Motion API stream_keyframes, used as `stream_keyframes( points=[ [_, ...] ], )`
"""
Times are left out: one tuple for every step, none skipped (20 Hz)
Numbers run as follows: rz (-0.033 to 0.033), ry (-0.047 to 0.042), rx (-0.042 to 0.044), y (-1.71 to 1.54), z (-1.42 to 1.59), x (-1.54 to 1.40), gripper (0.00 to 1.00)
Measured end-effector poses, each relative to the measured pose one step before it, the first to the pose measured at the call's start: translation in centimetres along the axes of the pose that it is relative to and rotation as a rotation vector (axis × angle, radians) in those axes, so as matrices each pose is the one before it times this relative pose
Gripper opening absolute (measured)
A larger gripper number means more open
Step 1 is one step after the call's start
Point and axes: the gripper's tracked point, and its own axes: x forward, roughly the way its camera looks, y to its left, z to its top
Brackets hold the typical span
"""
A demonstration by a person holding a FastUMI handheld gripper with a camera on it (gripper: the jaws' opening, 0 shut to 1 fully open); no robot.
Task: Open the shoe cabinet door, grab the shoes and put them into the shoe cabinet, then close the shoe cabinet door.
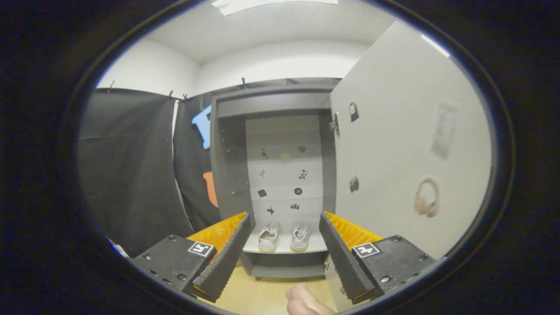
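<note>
Shoes (284, 236) on cabinet shelf (286, 248), jaws apart

Black booth cloth (127, 175) hangs under a white ceiling (271, 30); floor (262, 297) looks wooden.

Light: bright, from a ceiling lamp (271, 4) overhead
Shadow: cabinet interior (284, 175) dimmer
Distortion: fisheye bends edges
Blur: door (411, 144) slightly soft

The gripper (284, 218) is held wide open, nothing between its fingers; at 12 o'clock beyond them the shoes (284, 236) are seen on the shoe cabinet (227, 175) shelf, the door (393, 144) open at 2 o'clock
</note>
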Motion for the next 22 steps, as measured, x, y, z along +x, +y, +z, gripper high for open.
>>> stream_keyframes(
  points=[
    [-0.01591,-0.01692,-0.00790,-0.519,1.182,-1.714,1.00],
    [-0.00643,-0.01969,0.00173,-0.650,1.027,-1.694,1.00],
    [0.00118,-0.01936,0.00073,-0.458,1.167,-1.549,1.00],
    [-0.01144,-0.01122,-0.00316,-1.057,0.705,-1.506,1.00],
    [-0.00741,-0.01136,-0.00587,-1.080,0.654,-1.507,1.00],
    [0.00314,-0.01353,-0.00420,-1.134,0.341,-0.856,1.00],
    [-0.00110,-0.01252,-0.00650,-1.084,0.878,-1.524,1.00],
    [-0.00438,-0.00562,-0.01447,-1.511,0.397,-1.226,1.00],
    [-0.00700,-0.00490,-0.01794,-1.425,0.088,-0.770,1.00],
    [-0.00149,-0.00083,-0.01185,-1.388,0.033,-0.804,1.00],
    [-0.00003,-0.00257,-0.01583,-1.250,-0.181,-0.565,1.00],
    [-0.01291,0.00279,-0.02382,-1.553,-0.353,-0.444,1.00],
    [-0.01800,0.00567,-0.03095,-1.770,-0.722,-0.233,1.00],
    [-0.01427,0.00945,-0.02661,-1.489,-0.798,-0.168,1.00],
    [-0.00868,0.00465,-0.01227,-1.105,-0.647,-0.694,1.00],
    [-0.00858,0.01258,-0.00381,-1.191,-0.913,0.147,1.00],
    [-0.00265,0.01309,0.00648,-1.249,-1.148,0.299,1.00],
    [0.00161,0.01234,0.01655,-1.012,-0.926,0.479,1.00],
    [0.00306,0.01696,0.01862,-1.126,-1.125,0.766,1.00],
    [0.00428,0.02495,0.01738,-1.037,-1.275,0.861,1.00],
    [0.00112,0.02682,0.01890,-1.170,-1.537,0.833,1.00],
    [0.00404,0.02358,0.02163,-0.933,-1.272,1.046,1.00]
  ],
)
